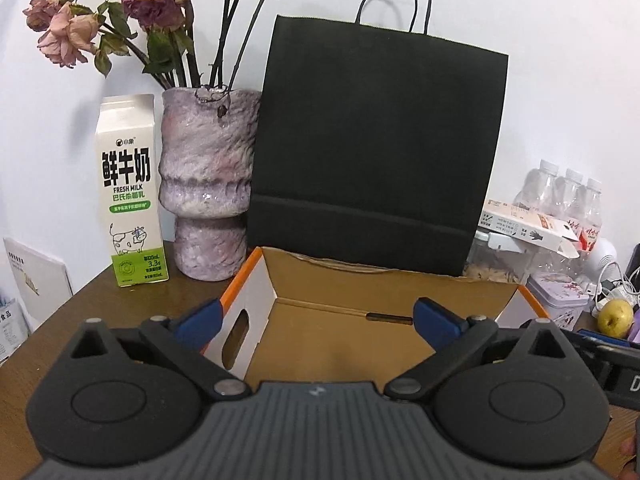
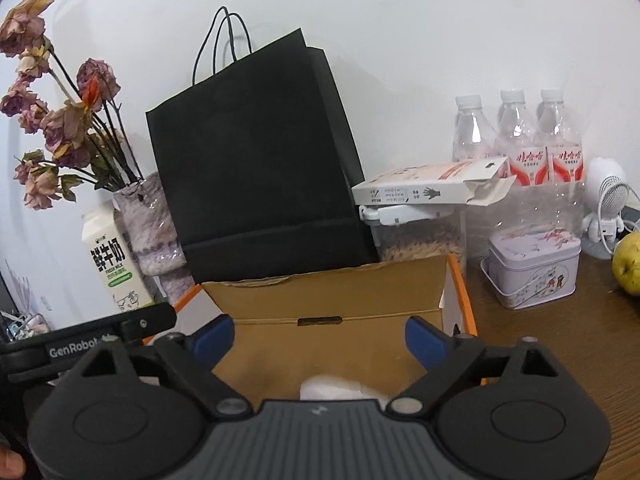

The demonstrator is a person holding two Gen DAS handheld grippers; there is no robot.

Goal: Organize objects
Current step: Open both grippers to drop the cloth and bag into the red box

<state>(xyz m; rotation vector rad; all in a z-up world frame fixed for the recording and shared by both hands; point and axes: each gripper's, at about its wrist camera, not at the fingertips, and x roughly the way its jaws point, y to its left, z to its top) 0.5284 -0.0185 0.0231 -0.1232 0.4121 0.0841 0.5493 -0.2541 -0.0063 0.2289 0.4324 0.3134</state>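
Milk carton is seen standing upright at far left on the wooden table, its long axis vertical and its printed face turned toward the cameras. Just beside it to the right, the dried-flower vase is found, and next the black paper bag, which is set upright against the wall directly behind the cardboard box.

The box is open-topped, its long axis running across the view, its open mouth facing up and its slotted far wall facing the bag. Over its near edge the left gripper is held, fingers spread wide with nothing between them. To its right the right gripper is likewise spread wide and empty over the box, where something white is glimpsed lying inside just below the fingertips; what it is cannot be told.

Further right, a flat packet is laid across a clear jar, water bottles are lined up behind, and a tin and a yellow-green fruit are left loose on the table.

A drop into the box appears just completed. Next, a loose item would need to be chosen, the fingers lifted clear of the box walls and brought around it.
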